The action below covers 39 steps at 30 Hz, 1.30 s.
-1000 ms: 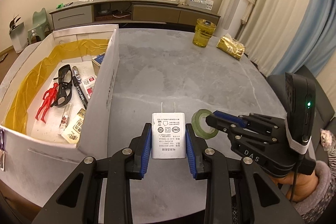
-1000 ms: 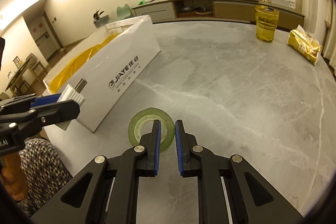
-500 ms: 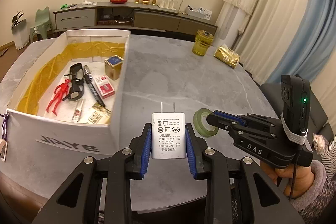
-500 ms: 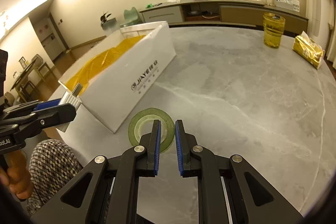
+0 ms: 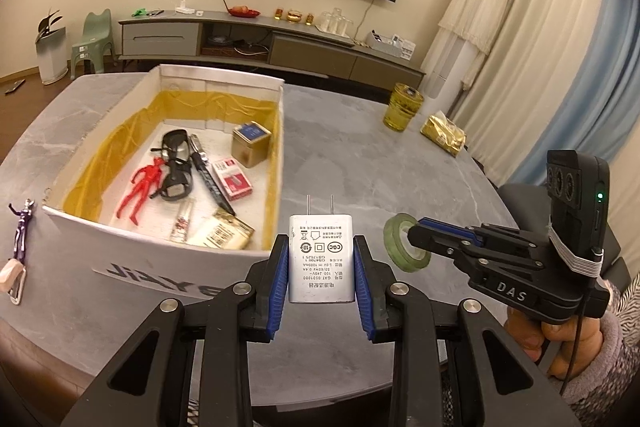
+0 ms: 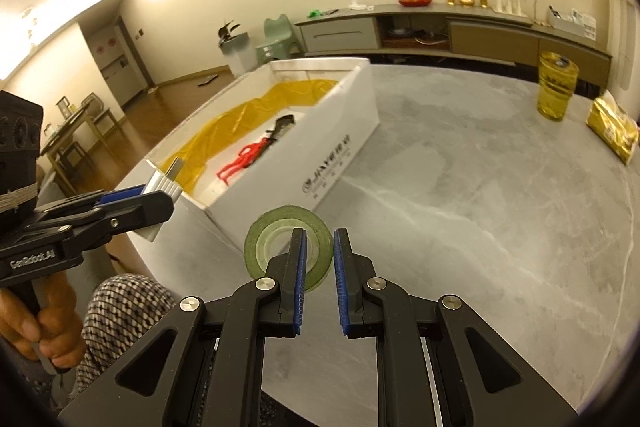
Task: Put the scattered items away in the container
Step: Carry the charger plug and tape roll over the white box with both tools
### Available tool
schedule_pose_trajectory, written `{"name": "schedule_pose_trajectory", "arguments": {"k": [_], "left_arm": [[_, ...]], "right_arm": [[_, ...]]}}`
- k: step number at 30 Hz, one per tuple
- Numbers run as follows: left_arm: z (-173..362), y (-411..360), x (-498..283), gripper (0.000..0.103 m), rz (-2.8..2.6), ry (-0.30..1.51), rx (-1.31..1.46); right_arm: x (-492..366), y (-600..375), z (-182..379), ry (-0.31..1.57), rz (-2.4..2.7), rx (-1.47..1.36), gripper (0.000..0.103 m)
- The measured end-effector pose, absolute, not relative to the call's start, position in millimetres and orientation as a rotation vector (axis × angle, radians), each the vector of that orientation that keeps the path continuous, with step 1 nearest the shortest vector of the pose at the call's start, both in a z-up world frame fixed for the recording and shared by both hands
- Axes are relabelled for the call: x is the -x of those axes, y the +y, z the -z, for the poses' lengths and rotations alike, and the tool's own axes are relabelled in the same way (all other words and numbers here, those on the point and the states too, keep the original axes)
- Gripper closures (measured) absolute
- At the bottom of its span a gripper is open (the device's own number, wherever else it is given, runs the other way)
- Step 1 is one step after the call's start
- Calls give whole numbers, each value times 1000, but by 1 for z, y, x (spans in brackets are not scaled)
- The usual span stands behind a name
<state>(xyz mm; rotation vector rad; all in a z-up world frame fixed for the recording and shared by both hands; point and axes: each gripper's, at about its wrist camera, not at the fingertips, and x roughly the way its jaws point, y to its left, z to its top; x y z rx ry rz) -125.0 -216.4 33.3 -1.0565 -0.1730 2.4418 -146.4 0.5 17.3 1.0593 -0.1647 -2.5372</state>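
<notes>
My left gripper (image 5: 322, 247) is shut on a white charger plug (image 5: 322, 267), prongs pointing away, held in the air just in front of the near right corner of the white box (image 5: 180, 255). My right gripper (image 6: 319, 239) is shut on a green tape roll (image 6: 276, 227), one finger through its hole and one outside, lifted off the table. In the left wrist view the tape roll (image 5: 400, 243) hangs to the right of the charger. The right wrist view shows the left gripper (image 6: 160, 195) with the charger (image 6: 164, 183) at the corner of the box (image 6: 340, 155).
The yellow-lined box holds a red figure (image 5: 140, 187), black glasses (image 5: 176, 167), a pen, a red pack (image 5: 234, 179) and a tin (image 5: 251, 143). A purple figure keychain (image 5: 22, 227) lies left of the box. A yellow jar (image 5: 402, 107) and gold packet (image 5: 444, 135) stand far right.
Both grippers have risen and drawn back with their loads, so the box is seen from higher. The tape roll has come up off the table.
</notes>
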Motion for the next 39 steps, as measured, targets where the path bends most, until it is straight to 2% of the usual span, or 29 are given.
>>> {"name": "schedule_pose_trajectory", "arguments": {"k": [25,39], "left_arm": [[-61,-311,188,71,-2608,-209,959],[-52,-341,221,71,-2633,-193,977]], "right_arm": [[205,-66,-71,8,2461,-981,89],[267,-99,-79,92,2446,-981,89]]}}
